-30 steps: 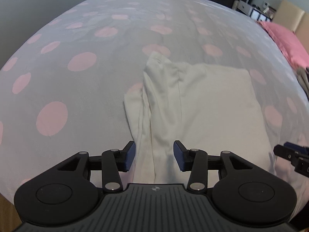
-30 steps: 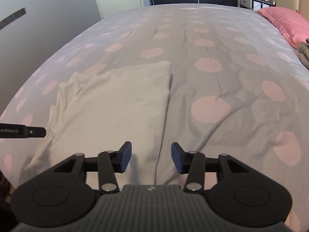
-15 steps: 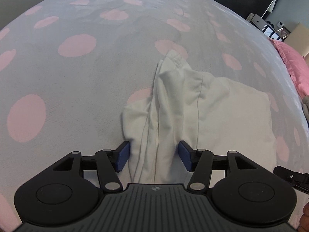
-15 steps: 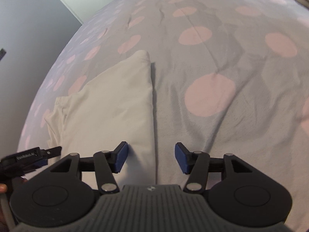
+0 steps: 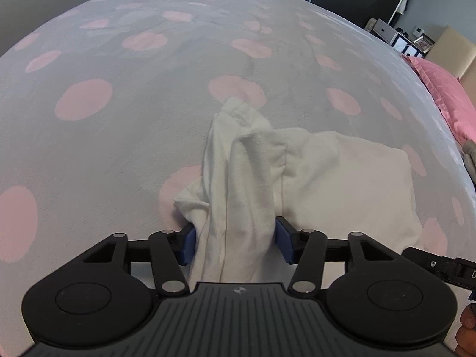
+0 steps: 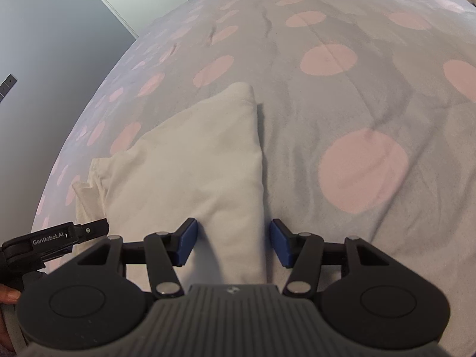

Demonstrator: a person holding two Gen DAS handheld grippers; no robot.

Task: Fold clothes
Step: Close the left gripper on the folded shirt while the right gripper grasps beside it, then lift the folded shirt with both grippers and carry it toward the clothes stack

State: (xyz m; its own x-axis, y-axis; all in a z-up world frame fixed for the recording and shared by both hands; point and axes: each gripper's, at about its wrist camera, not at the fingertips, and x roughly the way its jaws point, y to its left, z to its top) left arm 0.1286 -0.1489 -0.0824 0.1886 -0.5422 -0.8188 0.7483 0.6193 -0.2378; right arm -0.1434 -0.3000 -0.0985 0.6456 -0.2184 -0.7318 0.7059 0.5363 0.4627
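Observation:
A white garment [image 5: 342, 178] lies partly folded on the bed. Its bunched sleeve [image 5: 241, 163] runs from a cuff down into my left gripper [image 5: 235, 244], whose closing jaws have the cloth reaching both blue pads. In the right wrist view the same garment [image 6: 193, 163] lies flat, and its straight folded right edge passes between the jaws of my right gripper [image 6: 233, 242]. Those jaws are closing too; the right pad [image 6: 281, 244] still stands clear of the cloth, over bare bedcover. Both grippers sit low at the garment's near end.
The bed [image 5: 104, 148] has a grey cover with pink dots. A pink pillow [image 5: 446, 98] lies at its far right. The left tool's finger [image 6: 59, 238] shows in the right wrist view. A grey wall and a white door stand behind the bed.
Both grippers came forward and down onto the garment's near end. The sleeve now fills the left jaws, which widened and then narrowed. The right gripper rolled and now straddles the folded edge.

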